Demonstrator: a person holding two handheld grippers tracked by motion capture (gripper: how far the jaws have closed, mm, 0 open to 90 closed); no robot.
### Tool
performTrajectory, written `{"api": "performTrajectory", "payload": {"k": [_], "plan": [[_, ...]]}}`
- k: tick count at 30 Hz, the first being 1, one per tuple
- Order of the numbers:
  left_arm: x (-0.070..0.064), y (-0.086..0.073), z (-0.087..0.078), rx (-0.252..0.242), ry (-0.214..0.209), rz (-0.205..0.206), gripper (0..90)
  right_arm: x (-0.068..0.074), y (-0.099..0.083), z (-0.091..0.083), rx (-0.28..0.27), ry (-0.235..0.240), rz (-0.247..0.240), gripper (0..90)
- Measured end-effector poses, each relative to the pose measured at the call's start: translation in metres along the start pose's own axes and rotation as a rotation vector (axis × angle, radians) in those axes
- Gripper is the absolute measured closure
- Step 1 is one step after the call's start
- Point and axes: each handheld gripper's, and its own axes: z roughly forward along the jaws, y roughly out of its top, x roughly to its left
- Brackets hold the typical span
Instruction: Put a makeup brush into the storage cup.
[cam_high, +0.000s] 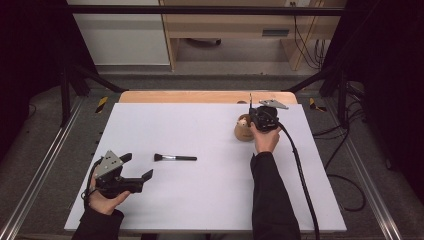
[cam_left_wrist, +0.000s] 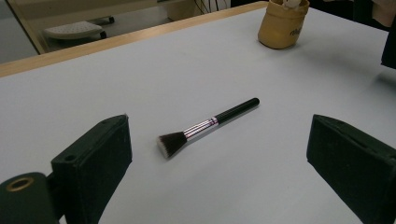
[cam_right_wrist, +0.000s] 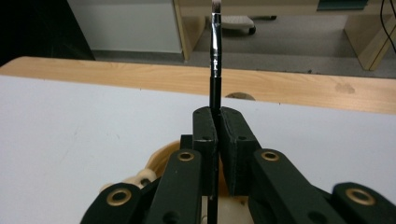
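While upright, slim brush between jaws.

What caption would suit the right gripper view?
The right gripper, jaws shut on a thin brush held upright above a tan pouch on the white table.

Two brushes are in sight. One, a make-up brush with a fanned dark head and a black handle, lies flat near the middle of the worktop, a little toward its left edge. The other, a thin brush with a narrow tip, stands upright, pinched in the right claw. One tan pouch sits near the far right corner of the worktop. There are two claws: the right one over the pouch, and the left claw gaping near the front left corner.
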Motion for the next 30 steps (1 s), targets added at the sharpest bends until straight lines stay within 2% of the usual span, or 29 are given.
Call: {"api": "performTrajectory", "payload": {"k": [1,5,11,13,18,21,24,27,30], "plan": [[0.0,0.0,0.0,0.0,0.0,0.001,5.9,0.0,0.0,0.0,0.024,-0.009,0.005,85.1],[-0.001,0.001,0.0,0.0,-0.002,0.004,5.9,-0.001,0.0,-0.003,0.054,-0.014,0.001,82.3],[-0.001,0.001,0.0,-0.003,-0.002,0.001,5.9,-0.001,0.009,-0.019,0.033,0.011,-0.009,79.3],[-0.001,0.001,-0.001,-0.003,-0.003,0.002,5.9,0.001,0.012,-0.027,0.021,0.026,-0.027,77.6],[-0.002,0.001,-0.001,-0.004,-0.004,0.005,5.9,0.004,0.019,-0.05,-0.026,0.096,-0.043,73.2],[-0.001,0.001,-0.001,-0.008,-0.003,0.001,6.0,0.002,0.018,-0.061,-0.043,0.136,-0.021,70.8],[-0.001,0.001,-0.001,-0.008,0.0,0.002,6.0,0.0,0.016,-0.069,-0.037,0.127,-0.072,68.4],[-0.002,0.001,-0.001,-0.005,0.0,0.002,6.0,-0.004,0.013,-0.078,-0.052,0.148,-0.062,67.2],[-0.002,0.001,0.0,-0.004,0.002,0.003,5.9,-0.005,0.011,-0.085,-0.036,0.157,-0.073,63.6]]}}
